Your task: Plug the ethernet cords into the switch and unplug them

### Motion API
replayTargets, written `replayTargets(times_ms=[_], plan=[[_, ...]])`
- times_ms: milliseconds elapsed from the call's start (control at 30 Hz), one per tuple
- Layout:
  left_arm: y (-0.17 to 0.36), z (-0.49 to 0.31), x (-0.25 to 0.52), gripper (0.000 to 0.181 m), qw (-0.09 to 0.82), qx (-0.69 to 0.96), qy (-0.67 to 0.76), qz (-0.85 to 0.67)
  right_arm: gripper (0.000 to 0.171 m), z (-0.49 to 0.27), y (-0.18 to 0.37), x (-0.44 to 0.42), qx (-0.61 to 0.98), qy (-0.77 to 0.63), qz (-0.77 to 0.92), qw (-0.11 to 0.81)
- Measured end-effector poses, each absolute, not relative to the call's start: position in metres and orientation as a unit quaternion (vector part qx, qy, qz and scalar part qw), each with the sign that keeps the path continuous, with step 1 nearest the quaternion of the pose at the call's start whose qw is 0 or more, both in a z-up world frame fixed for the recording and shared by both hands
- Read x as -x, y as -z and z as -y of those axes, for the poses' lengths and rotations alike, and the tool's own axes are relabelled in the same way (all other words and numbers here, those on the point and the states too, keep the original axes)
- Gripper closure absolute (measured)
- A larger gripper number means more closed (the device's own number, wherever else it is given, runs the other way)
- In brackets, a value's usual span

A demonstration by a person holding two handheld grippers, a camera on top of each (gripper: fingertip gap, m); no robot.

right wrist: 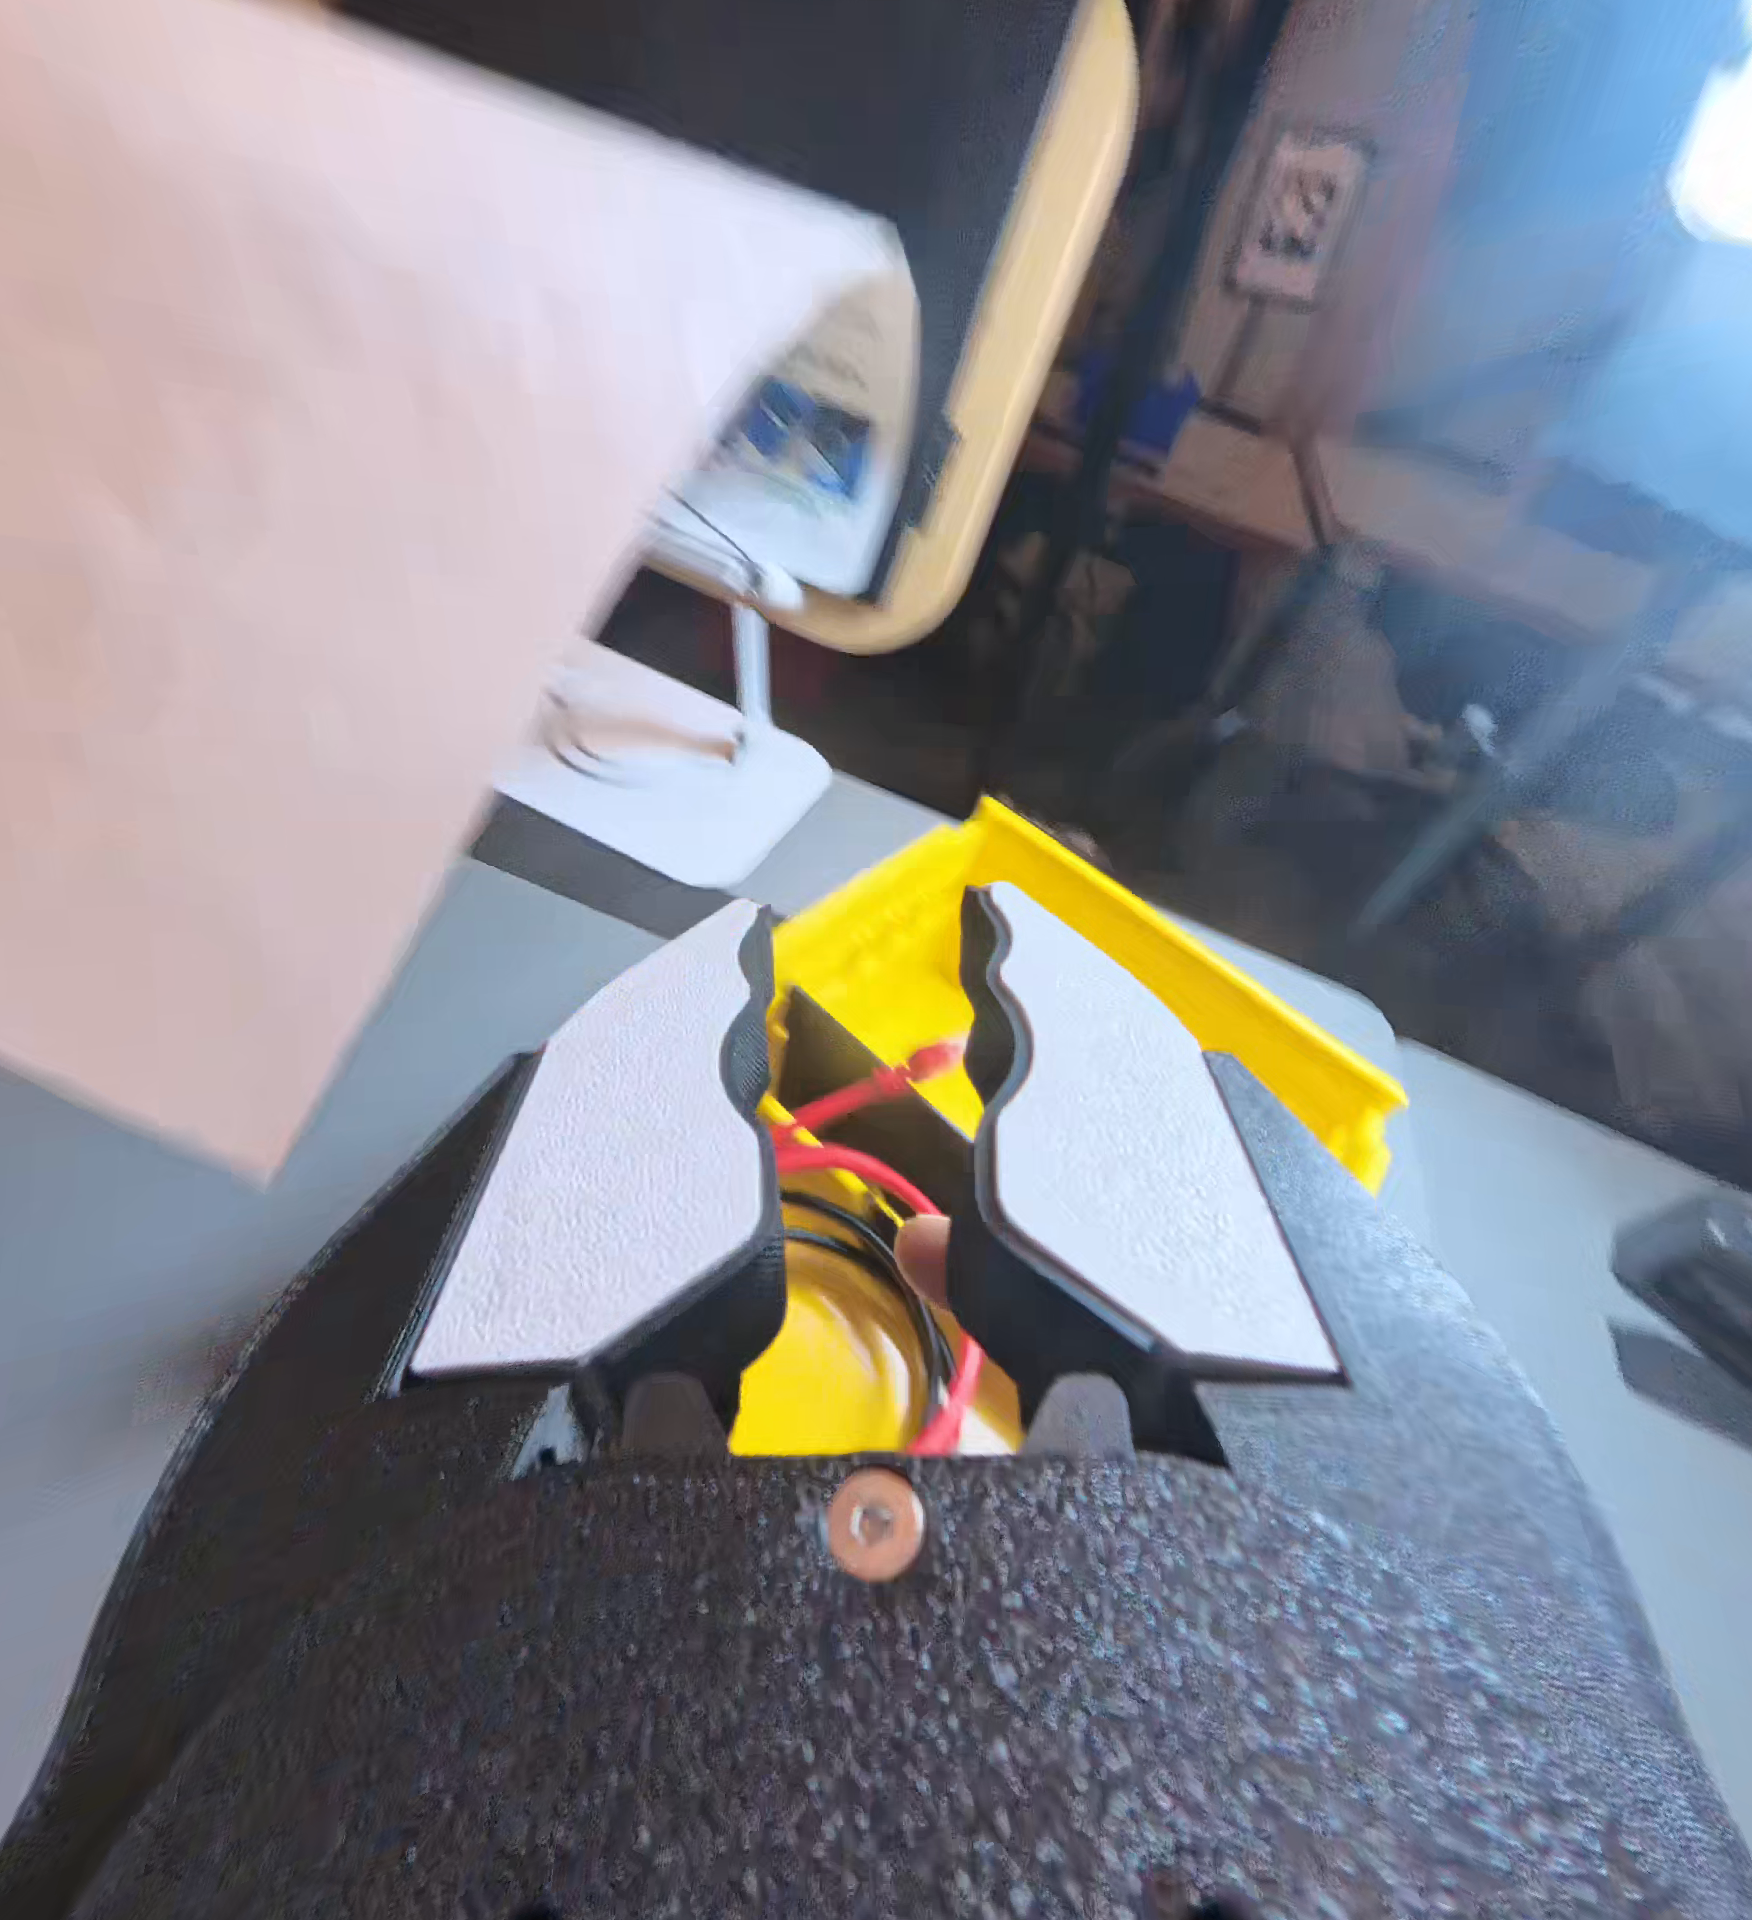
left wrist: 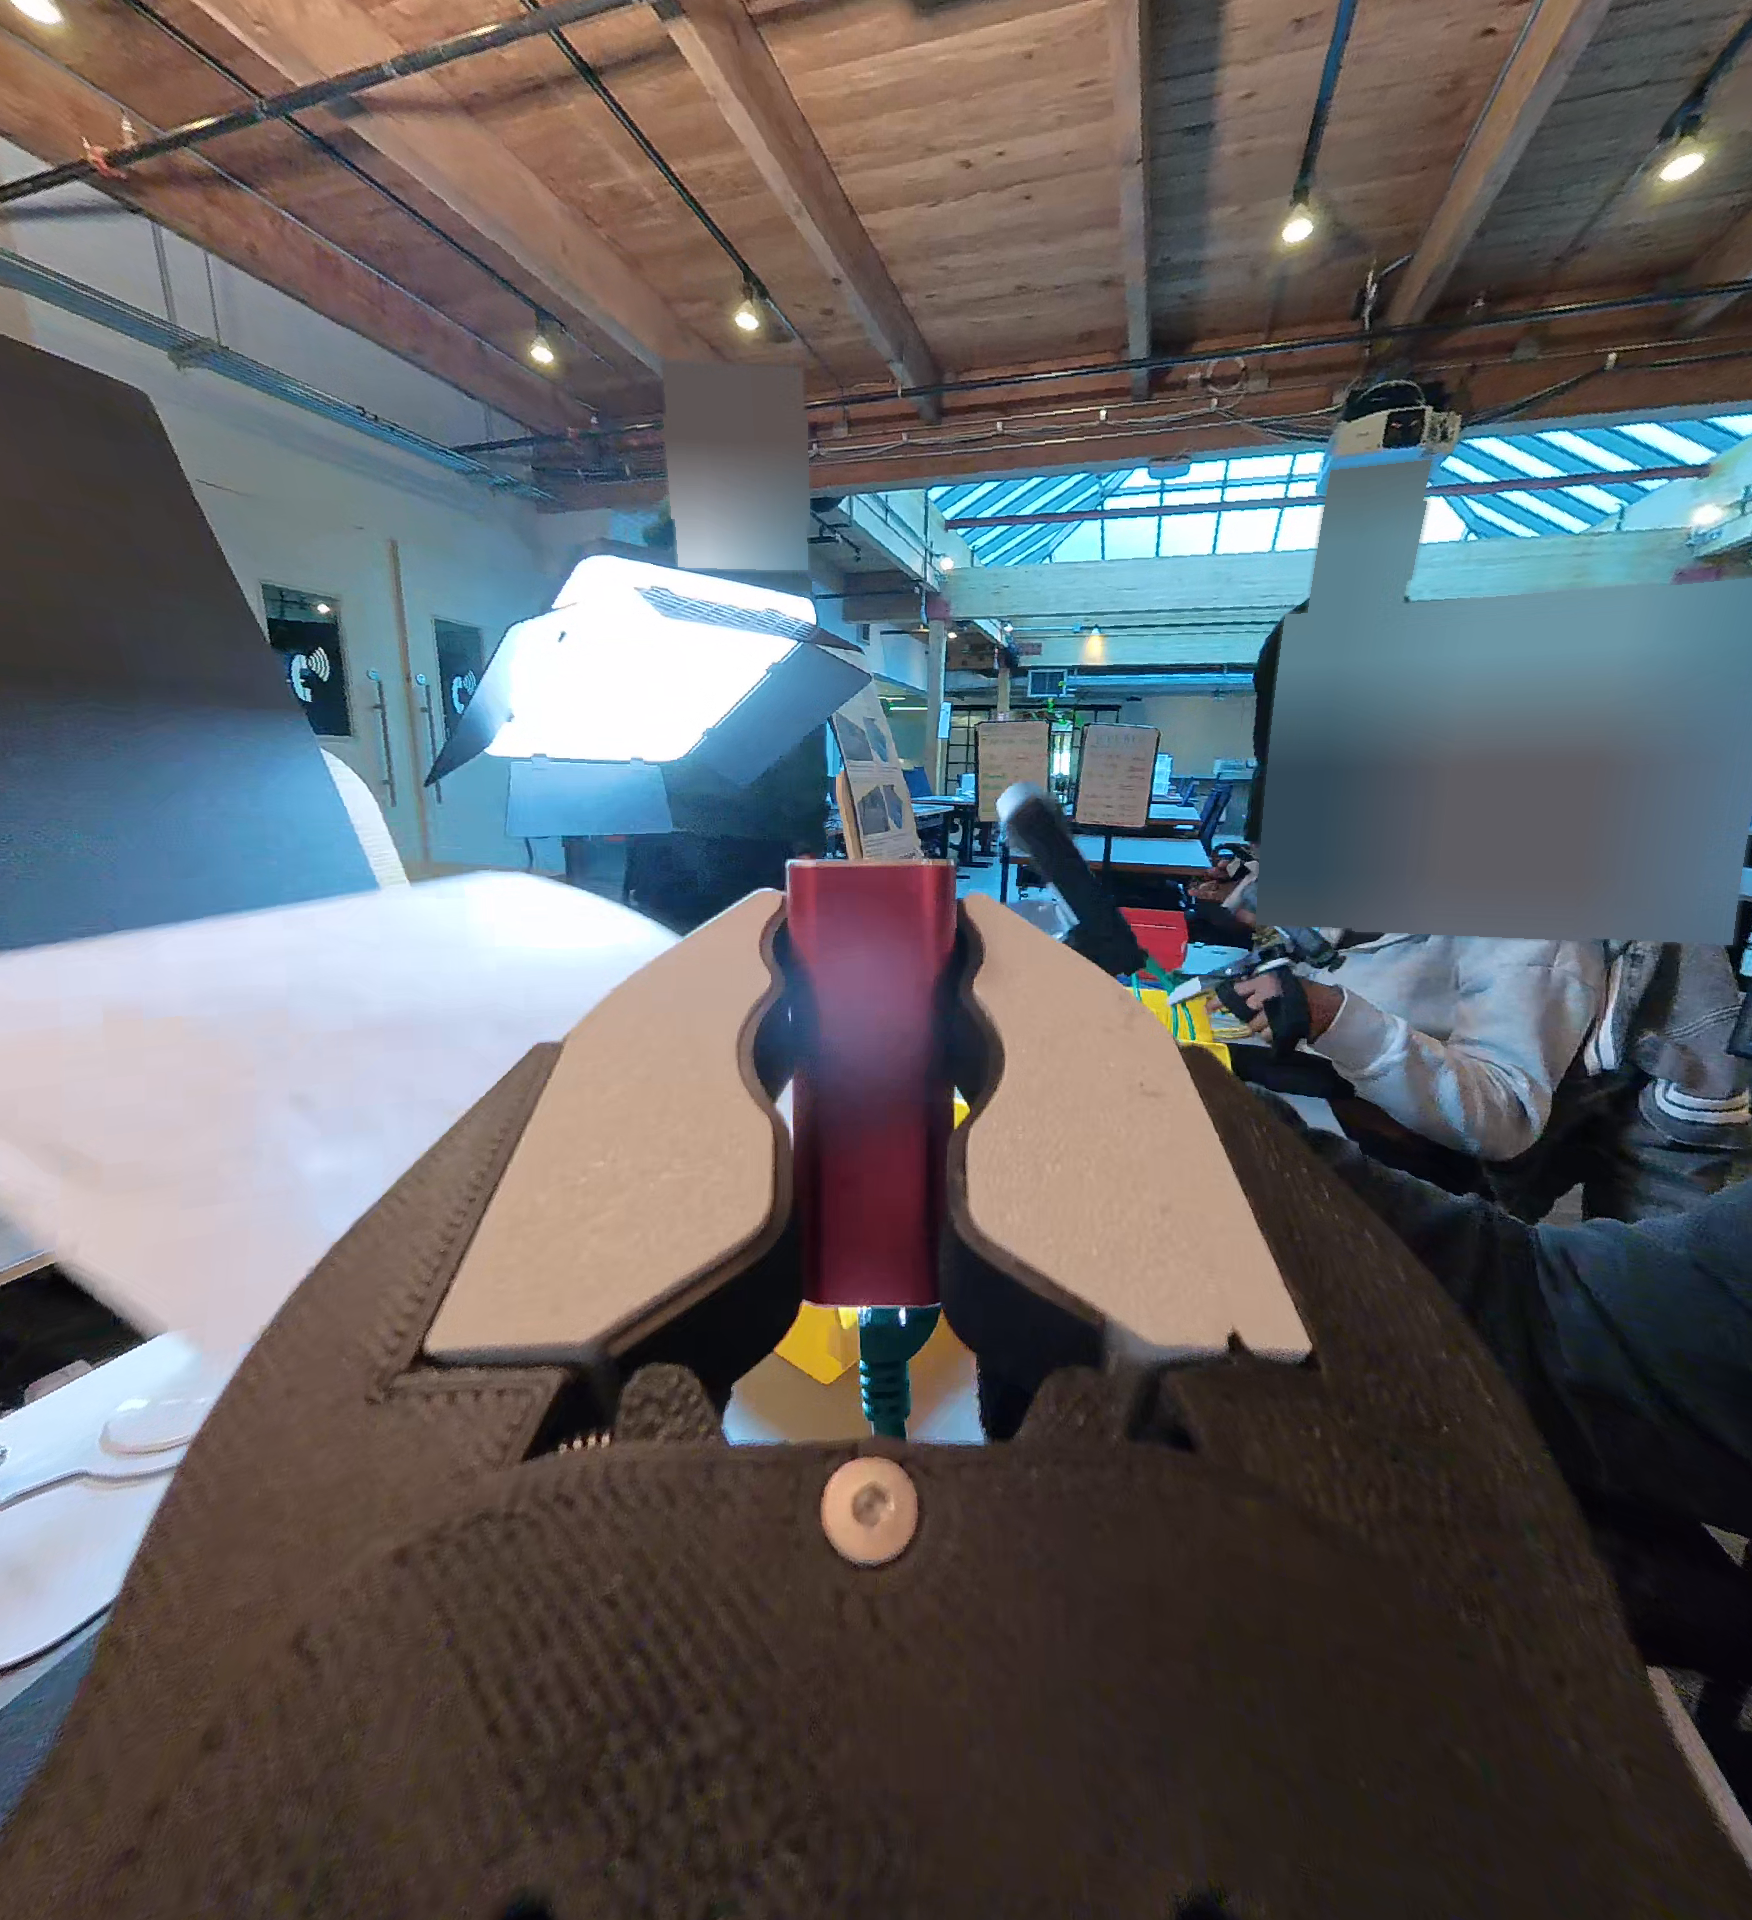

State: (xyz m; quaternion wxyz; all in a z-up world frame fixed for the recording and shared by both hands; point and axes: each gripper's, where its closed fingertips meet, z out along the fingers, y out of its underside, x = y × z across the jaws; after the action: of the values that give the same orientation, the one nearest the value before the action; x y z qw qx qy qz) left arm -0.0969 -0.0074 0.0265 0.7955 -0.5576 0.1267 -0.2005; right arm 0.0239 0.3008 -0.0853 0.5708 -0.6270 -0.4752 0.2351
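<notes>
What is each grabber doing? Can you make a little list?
left gripper: shut on the red switch, held up off the table
green cord: plugged into the switch's near end
right gripper: open, holding nothing
yellow tray: on the grey table, just ahead of the right gripper
red cord: loose in the tray, with a black cord

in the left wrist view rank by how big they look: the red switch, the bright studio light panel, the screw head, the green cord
1. Bright studio light panel, though it is farther off
2. Red switch, held in the left claw; nearness enlarges it, so the two are close
3. Green cord, only a short stretch showing
4. Screw head
</notes>
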Motion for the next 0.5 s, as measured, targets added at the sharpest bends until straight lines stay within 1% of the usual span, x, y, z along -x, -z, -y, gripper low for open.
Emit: replayTargets(times_ms=[67, 100, 200, 300, 500], plan=[[-0.026, 0.007, 0.093, 0.154, 0.794, 0.558, 0.203, -0.131, 0.142, -0.255, 0.056, -0.007, 0.559, -0.308, 0.509, 0.577], [-0.025, 0.006, 0.092, 0.154, 0.793, 0.559, 0.203, -0.132, 0.142, -0.233, 0.048, 0.000, 0.536, -0.339, 0.521, 0.572], [-0.027, 0.007, 0.090, 0.154, 0.794, 0.559, 0.198, -0.135, 0.142, -0.192, 0.044, 0.016, 0.502, -0.370, 0.553, 0.552], [-0.031, 0.012, 0.091, 0.154, 0.798, 0.553, 0.196, -0.136, 0.142, -0.185, 0.056, 0.028, 0.500, -0.357, 0.570, 0.546], [-0.034, 0.014, 0.097, 0.154, 0.805, 0.546, 0.193, -0.130, 0.145, -0.172, 0.064, 0.027, 0.491, -0.391, 0.591, 0.507]])
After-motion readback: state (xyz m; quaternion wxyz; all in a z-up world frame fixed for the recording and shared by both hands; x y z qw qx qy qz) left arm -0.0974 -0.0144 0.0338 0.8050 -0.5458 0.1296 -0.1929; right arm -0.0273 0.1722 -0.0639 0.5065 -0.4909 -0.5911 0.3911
